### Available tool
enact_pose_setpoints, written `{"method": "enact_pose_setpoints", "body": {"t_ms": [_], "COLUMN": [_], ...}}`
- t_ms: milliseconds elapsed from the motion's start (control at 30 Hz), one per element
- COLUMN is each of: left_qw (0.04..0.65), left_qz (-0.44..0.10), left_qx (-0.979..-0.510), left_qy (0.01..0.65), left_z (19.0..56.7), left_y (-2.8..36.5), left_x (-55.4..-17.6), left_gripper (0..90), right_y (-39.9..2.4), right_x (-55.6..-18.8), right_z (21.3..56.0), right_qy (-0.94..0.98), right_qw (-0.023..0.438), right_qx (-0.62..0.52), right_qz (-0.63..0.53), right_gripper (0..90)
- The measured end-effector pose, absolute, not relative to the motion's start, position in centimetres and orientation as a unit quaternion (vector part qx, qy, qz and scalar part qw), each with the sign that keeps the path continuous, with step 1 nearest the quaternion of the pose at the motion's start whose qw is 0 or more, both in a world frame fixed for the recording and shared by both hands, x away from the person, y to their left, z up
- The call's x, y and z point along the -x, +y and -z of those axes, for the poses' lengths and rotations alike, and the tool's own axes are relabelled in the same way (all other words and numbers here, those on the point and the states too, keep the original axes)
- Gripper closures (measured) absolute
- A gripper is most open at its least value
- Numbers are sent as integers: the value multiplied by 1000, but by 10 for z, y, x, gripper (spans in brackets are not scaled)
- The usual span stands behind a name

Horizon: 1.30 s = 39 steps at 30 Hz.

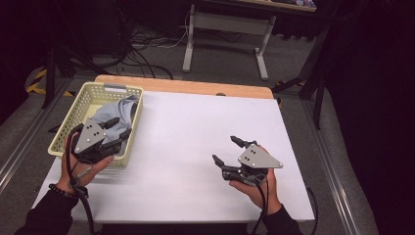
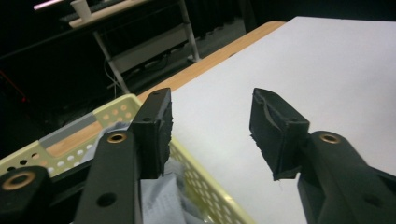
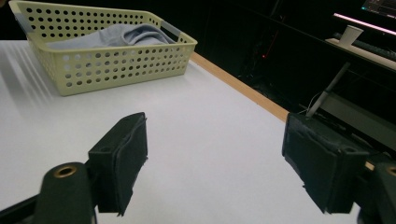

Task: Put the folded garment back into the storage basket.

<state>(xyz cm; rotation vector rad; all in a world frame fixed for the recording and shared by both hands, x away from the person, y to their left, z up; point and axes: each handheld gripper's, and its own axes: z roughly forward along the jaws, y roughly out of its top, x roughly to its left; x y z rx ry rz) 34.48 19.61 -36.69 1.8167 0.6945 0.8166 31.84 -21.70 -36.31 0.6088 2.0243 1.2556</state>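
Cloth dropped in basket, both grippers empty

Table (image 1: pixel 195 147) bears the yellow perforated basket (image 1: pixel 80 115) at its left edge, grey-blue cloth (image 1: pixel 117 112) bunched inside; left gripper (image 1: pixel 121 129) stands half-open above the near rim, so lift it straight clear; right gripper (image 1: pixel 227 150) gapes wide, holding nothing.

Beyond your white table (image 1: pixel 195 147) with its wooden far edge you face a dim room: grey floor (image 1: pixel 220 63), tangled cables (image 1: pixel 142 44), a white-legged desk (image 1: pixel 225 24) bearing a paper cup (image 3: pixel 350 35).
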Motion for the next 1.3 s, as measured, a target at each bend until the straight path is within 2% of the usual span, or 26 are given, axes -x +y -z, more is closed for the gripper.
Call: {"method": "enact_pose_setpoints", "body": {"t_ms": [200,433,800,1033,1300], "left_qw": [502,500,503,472,463], "left_qz": [-337,-331,-310,-299,-286], "left_qx": [-752,-762,-766,-787,-796], "left_qy": [265,245,253,261,265], "left_z": [378,398,428,448,455], "left_y": [186,174,172,171,171], "left_x": [-329,-312,-291,-284,-286], "left_gripper": [301,210,158,125,103], "right_y": [-222,-233,-256,-262,-263], "right_x": [-313,-306,-297,-288,-279], "right_z": [369,383,406,424,440], "right_qy": [781,780,771,769,780], "right_qw": [329,328,316,318,318], "right_qx": [-238,-248,-267,-278,-273], "right_qz": [-474,-472,-485,-479,-465], "right_gripper": [217,217,213,200,178]}}
